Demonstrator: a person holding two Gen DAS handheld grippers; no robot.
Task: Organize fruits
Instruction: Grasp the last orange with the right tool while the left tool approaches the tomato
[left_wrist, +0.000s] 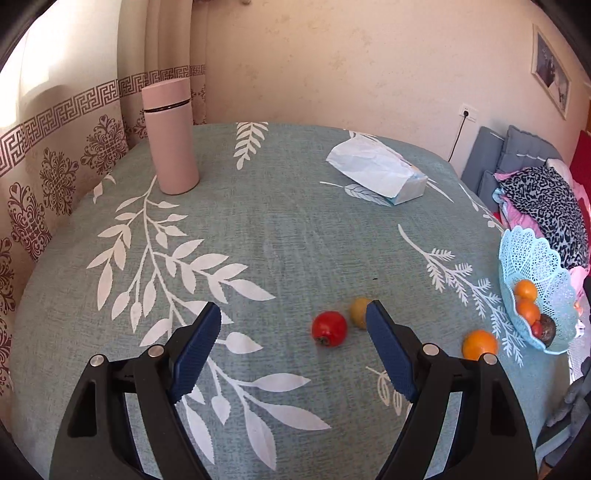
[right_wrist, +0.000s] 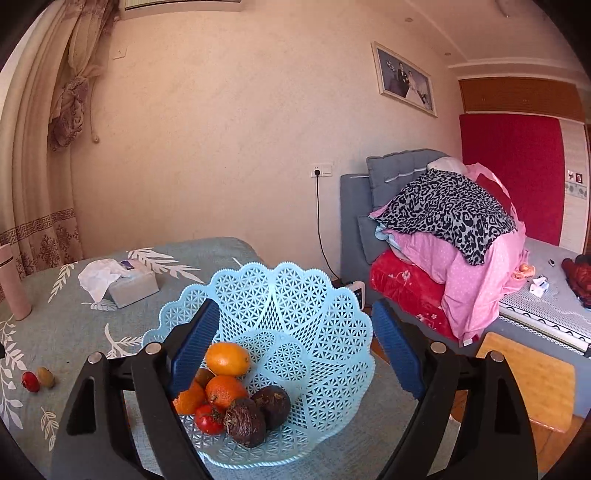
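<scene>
The left hand-held gripper (left_wrist: 293, 317) tilts downward, jaws spread and empty; the right hand-held gripper (right_wrist: 295, 317) likewise gapes empty.

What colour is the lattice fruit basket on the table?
Light blue; the fruit basket shows best in the right wrist view.

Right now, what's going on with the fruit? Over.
Left gripper open, over red fruit. Right gripper open, empty, at basket. Yellow fruit, orange loose. Nothing blocking.

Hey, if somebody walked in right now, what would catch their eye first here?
Probably the light blue lattice basket at the table's right edge, holding oranges, a tomato and two dark wrinkled fruits. Next, the red fruit, yellowish fruit and orange loose on the leaf-print tablecloth, and the tall pink flask far left.
</scene>
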